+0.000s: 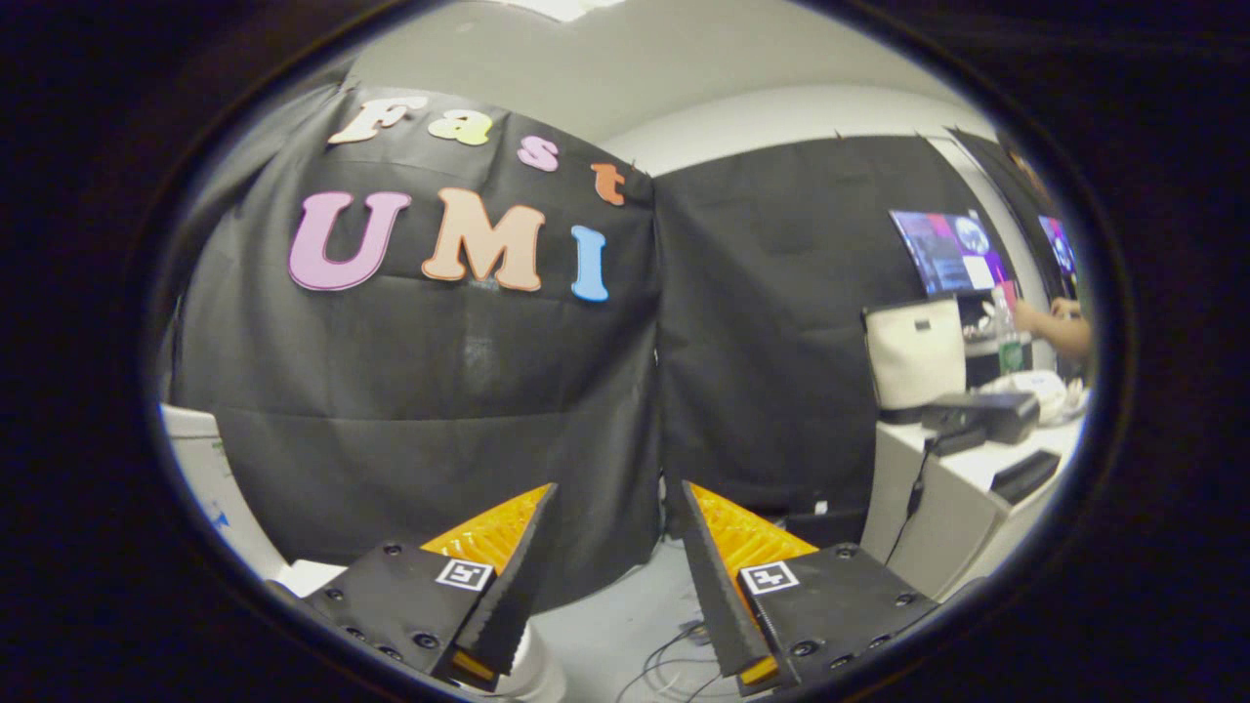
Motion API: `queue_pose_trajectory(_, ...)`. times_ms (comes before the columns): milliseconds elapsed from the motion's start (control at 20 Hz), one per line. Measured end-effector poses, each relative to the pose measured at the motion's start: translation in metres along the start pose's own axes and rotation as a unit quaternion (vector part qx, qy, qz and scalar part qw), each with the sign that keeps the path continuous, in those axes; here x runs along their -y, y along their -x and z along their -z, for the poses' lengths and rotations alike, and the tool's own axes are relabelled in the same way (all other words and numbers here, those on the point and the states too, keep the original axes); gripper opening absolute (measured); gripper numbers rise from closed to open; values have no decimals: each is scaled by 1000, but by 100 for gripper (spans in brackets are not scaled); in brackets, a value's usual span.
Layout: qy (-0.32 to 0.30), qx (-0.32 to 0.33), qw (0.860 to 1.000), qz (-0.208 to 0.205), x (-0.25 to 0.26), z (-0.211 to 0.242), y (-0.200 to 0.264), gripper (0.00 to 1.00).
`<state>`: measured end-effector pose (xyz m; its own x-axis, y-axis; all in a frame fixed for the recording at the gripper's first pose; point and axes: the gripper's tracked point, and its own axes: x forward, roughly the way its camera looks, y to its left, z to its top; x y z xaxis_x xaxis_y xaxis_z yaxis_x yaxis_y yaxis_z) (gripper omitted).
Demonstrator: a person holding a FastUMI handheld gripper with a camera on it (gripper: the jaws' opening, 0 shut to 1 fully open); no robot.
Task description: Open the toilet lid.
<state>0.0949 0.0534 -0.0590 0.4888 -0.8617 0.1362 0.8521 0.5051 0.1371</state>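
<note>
Toilet lid may be the white rounded part [539, 676] glimpsed beneath one finger; the gripper [619, 485] is held spread, pointed at the cloth wall [439, 410].

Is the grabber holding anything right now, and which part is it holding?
Nothing is held. The gripper has its jaws open with only empty space between them, pointing at the black cloth wall beyond.

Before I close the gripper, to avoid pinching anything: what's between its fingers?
Nothing is held. The gripper is open; black cloth wall and grey floor show through the gap.
</note>
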Motion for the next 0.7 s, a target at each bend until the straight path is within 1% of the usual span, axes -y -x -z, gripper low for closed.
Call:
queue_pose_trajectory(200,-79,-51,995,-14,-14,52,16,80)
queue_pose_trajectory(350,-121,-87,989,-22,-26,87,30,75)
queue_pose_trajectory(400,-136,-99,985,-26,-31,100,35,75)
queue_pose_trajectory(550,-202,-122,971,-34,-46,127,50,76)
queue_pose_trajectory(700,-276,-120,953,-26,-52,145,62,75)
